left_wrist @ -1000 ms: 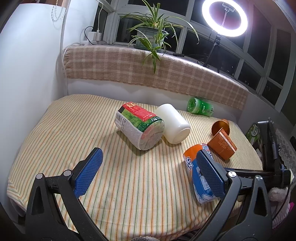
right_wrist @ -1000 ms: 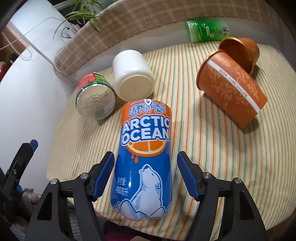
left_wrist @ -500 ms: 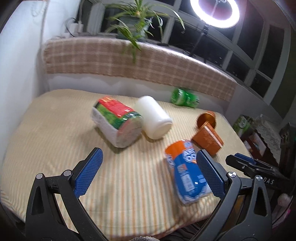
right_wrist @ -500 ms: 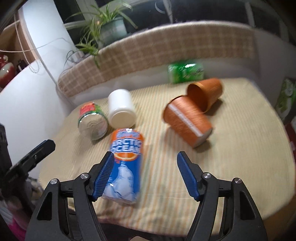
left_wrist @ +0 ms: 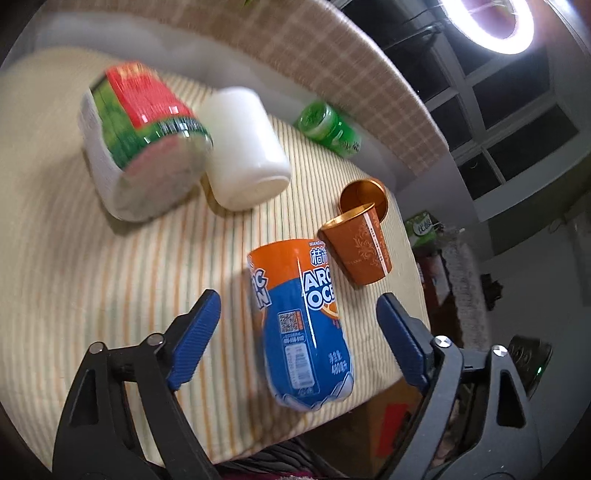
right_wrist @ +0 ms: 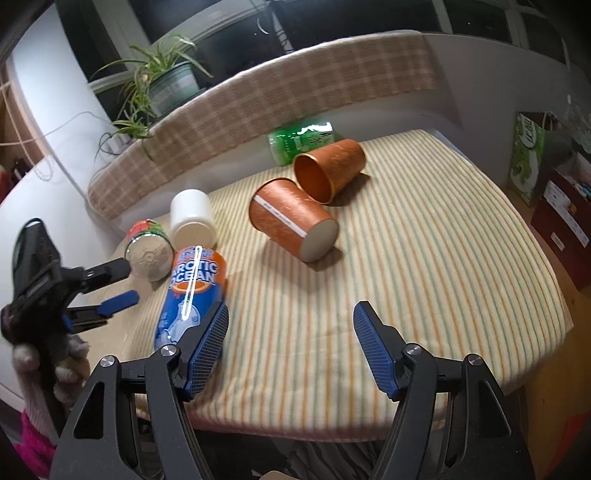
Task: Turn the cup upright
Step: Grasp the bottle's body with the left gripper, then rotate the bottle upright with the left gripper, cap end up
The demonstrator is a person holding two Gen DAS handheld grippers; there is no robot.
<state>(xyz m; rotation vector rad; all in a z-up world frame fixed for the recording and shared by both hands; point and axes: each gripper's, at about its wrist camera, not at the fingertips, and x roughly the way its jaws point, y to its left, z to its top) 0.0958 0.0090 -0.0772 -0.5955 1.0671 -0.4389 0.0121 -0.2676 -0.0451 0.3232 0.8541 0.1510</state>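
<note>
The Arctic Ocean cup (left_wrist: 301, 317) lies on its side at the near edge of the striped counter (right_wrist: 424, 258), its orange end pointing far and its blue end toward the edge. In the left wrist view it sits between the two blue pads of the left claw (left_wrist: 297, 339), which stand wide apart with a gap on each side of the cup, touching nothing. In the right wrist view the same cup lies at the near left, just beyond the left pad of the right claw (right_wrist: 290, 345); that pad overlaps the cup's near end, so that end is hidden there. The right claw is also spread wide and holds nothing, with only striped cloth between its pads.

Further in, two copper-coloured cups lie on their sides, touching: one with a white band (right_wrist: 293, 223) shows its flat base toward the right camera, the other (right_wrist: 328, 170) shows its open mouth. A green can (right_wrist: 301, 142) lies behind them against the far wall. To the left, a white jar (right_wrist: 192, 218) and a red-and-green labelled container (left_wrist: 142, 147) lie side by side; the latter is motion-blurred in the left view and its print cannot be read. A potted spider plant (right_wrist: 159, 85) stands on the far ledge, and a ring light (left_wrist: 487, 22) is cut off at the left view's top.
</note>
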